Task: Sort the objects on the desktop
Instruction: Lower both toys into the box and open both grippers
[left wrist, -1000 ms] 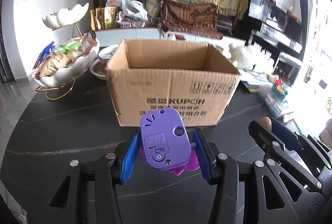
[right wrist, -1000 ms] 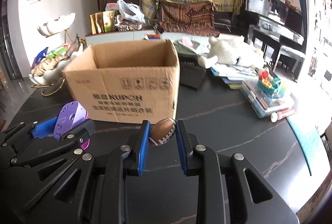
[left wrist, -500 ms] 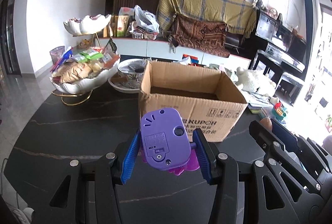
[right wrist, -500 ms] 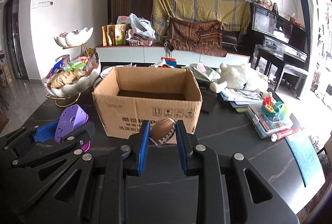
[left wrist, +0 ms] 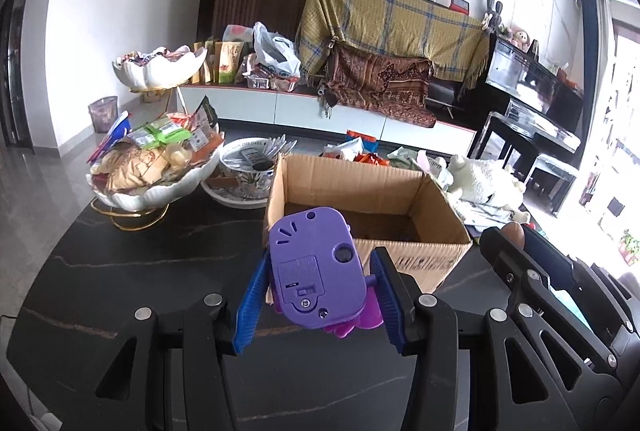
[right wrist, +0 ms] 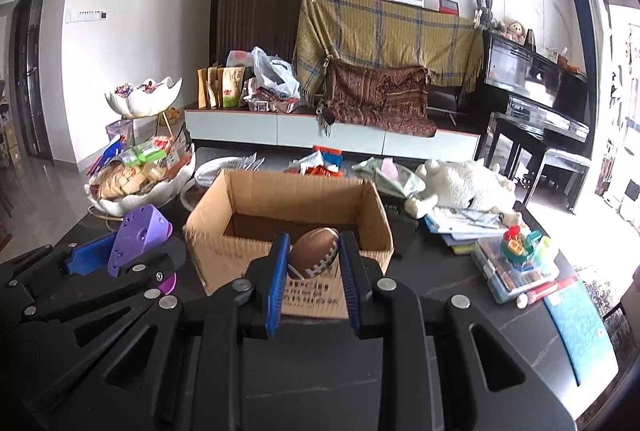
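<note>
Left gripper: clamped on purple toy, raised before box.
Right gripper: gripping football, likely box-bound.

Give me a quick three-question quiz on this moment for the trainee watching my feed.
1. True or false: the left gripper is shut on the purple plastic battery toy.
2. What does the right gripper hold? A) a white plush animal B) a small brown toy football C) a red marker
3. Fill in: seen from both wrist views, the open brown cardboard box lies just ahead of the grippers, and the part of its floor that shows looks ____.

Key
1. True: both blue pads press its sides.
2. B.
3. Bare; the near wall hides the rest of its floor.
</note>
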### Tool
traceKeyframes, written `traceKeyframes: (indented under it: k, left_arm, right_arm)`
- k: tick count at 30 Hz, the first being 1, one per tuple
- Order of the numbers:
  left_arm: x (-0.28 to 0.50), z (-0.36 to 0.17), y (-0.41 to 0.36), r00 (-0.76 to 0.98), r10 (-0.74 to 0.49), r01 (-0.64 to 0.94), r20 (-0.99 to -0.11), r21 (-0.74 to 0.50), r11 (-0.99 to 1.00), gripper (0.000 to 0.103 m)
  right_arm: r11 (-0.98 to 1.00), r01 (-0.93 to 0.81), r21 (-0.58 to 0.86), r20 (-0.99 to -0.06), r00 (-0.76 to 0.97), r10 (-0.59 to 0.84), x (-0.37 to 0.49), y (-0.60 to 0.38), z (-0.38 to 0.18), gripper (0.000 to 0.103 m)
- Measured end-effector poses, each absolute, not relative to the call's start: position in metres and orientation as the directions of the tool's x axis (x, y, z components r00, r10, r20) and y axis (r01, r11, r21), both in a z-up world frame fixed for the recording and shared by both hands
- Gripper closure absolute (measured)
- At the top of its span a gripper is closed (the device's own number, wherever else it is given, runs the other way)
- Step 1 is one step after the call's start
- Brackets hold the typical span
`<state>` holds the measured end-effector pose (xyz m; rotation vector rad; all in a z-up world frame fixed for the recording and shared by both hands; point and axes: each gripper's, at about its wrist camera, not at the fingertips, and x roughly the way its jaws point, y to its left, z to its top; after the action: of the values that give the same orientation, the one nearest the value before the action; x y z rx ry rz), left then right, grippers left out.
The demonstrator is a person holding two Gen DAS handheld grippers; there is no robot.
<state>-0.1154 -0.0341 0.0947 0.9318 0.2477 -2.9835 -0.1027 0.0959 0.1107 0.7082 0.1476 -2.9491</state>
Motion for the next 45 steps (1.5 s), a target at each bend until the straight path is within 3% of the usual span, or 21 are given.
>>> traceKeyframes:
  k: [15, 45]
  left_arm:
    - [-0.14, 0.119, -0.027, -0.858, -0.009, 0.06, -0.513, -0.082, -0.995, 0.056]
    - [-0.201, 0.12, -0.021, -0.856, -0.014, 0.049, -0.517, -0.053, -0.997, 0.056]
  right_arm:
    - [-0.99, 0.136, -0.035, -0.426, -0.898, -0.108, -0.134, 0.102, 0.128, 0.08]
    - [-0.989, 0.139, -0.045, -0.432, -0.896, -0.106, -0.191, 0.106, 0.132, 0.08]
